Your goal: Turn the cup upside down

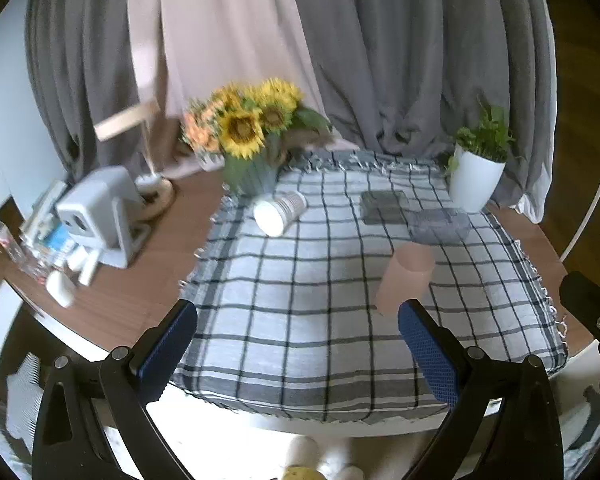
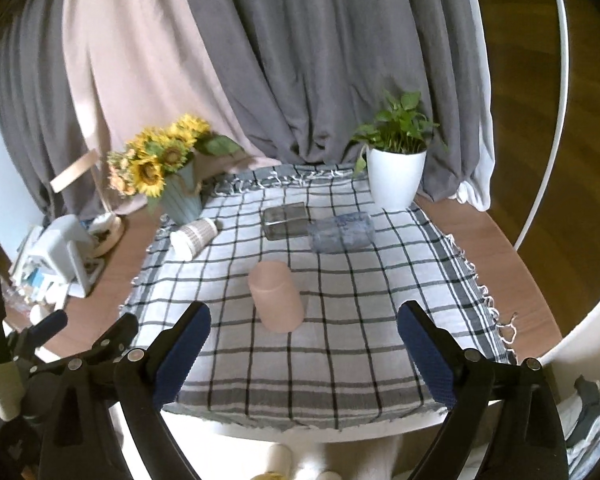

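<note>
A pink cup (image 2: 276, 298) stands on the checked cloth (image 2: 340, 340), closed end up, wider toward the bottom; it also shows in the left wrist view (image 1: 406, 278). My right gripper (image 2: 302, 346) is open and empty, just short of the cup, fingers apart on either side. My left gripper (image 1: 296, 344) is open and empty, with the cup just beyond its right finger (image 1: 426, 354). A white patterned cup (image 2: 194, 236) lies on its side at the cloth's far left, also seen from the left wrist (image 1: 280, 212).
A dark glass box (image 2: 284, 220) and a blue-grey glass (image 2: 340, 234) lie at the back of the cloth. A sunflower vase (image 2: 168, 176), a white plant pot (image 2: 396, 176) and a white gadget with clutter (image 1: 96, 216) stand around. Curtains hang behind.
</note>
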Motion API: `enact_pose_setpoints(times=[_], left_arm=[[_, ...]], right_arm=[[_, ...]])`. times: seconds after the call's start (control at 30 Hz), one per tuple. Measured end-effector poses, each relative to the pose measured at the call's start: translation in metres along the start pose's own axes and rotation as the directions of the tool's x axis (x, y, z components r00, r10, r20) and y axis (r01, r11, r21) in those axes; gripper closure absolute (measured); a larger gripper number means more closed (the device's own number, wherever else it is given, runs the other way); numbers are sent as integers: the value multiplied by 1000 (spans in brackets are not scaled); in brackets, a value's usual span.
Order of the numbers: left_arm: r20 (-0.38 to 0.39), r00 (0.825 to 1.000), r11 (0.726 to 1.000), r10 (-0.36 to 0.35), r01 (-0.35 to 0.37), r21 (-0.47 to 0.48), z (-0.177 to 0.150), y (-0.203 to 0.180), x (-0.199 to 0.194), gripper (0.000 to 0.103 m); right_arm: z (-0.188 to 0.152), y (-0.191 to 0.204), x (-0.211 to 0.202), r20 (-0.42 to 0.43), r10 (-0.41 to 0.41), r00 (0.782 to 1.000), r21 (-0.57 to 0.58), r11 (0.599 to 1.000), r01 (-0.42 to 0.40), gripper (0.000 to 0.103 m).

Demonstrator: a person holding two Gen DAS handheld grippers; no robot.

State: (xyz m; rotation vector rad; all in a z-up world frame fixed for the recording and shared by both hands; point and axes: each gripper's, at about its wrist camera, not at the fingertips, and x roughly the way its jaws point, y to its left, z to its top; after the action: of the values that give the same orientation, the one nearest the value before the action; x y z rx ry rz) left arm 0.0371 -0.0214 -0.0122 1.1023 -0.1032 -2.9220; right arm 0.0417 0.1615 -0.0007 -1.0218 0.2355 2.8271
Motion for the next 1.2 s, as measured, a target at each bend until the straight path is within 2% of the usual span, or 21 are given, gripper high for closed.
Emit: enact_pose_setpoints(times=[0.13, 0.43, 1.2], left_arm=[[32, 999, 1000, 0, 0, 5, -3, -1, -18, 1], [52, 998, 1000, -20, 20, 4, -3, -2, -32, 1], [63, 998, 999, -29, 27, 32, 4, -10, -29, 1]], right_arm=[[-7, 0, -18, 26, 5, 1000, 5, 1000, -5, 9], [-12, -4, -37, 63, 2, 998, 13, 1000, -3, 8], [-6, -6, -35, 71, -13, 997, 22, 1000, 11, 8]])
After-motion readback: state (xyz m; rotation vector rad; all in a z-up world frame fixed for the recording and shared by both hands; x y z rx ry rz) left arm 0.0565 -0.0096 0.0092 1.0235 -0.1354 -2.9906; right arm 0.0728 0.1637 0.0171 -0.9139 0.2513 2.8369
